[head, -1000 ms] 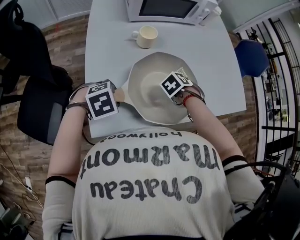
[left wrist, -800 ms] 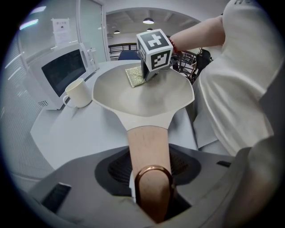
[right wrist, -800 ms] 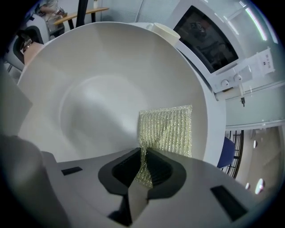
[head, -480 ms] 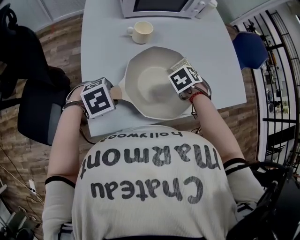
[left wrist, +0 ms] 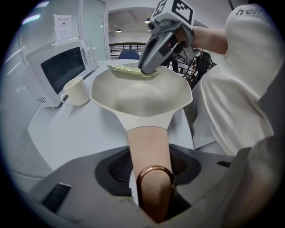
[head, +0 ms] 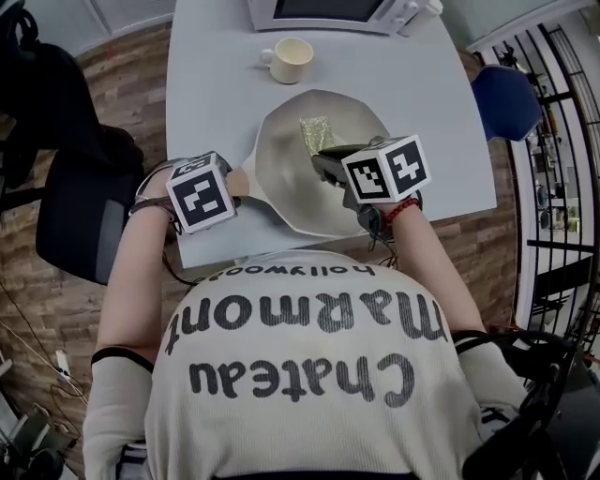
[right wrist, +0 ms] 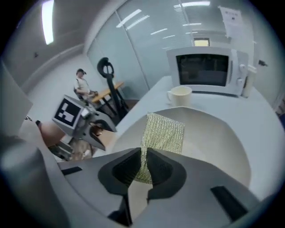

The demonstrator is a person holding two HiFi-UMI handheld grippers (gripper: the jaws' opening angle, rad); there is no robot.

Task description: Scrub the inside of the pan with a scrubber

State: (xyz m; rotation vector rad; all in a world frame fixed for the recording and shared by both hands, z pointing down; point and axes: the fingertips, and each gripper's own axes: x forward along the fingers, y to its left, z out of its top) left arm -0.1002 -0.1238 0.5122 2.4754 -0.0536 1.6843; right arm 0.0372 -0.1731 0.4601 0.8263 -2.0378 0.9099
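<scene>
left gripper (left wrist: 151, 196) clamped on the light wooden handle (left wrist: 147, 147) of the wide cream pan (head: 281, 183), pan at centre of head view on pale grey table (head: 206, 84), right gripper (right wrist: 143, 167) pinching edge of yellow-green mesh scrubber (right wrist: 165, 131), scrubber over pan's upper part, cream mug (head: 292, 58) upper centre

One table (head: 216, 103). One pan (head: 286, 183), near front edge. One scrubber (head: 316, 134), inside pan. One mug (head: 291, 59), toward far edge. One microwave (head: 328, 11), at far edge. Two grippers: left gripper (left wrist: 150, 176), right gripper (right wrist: 143, 167). Two chairs: black chair (head: 80, 225) off left edge, blue chair (head: 506, 103) off right edge.
</scene>
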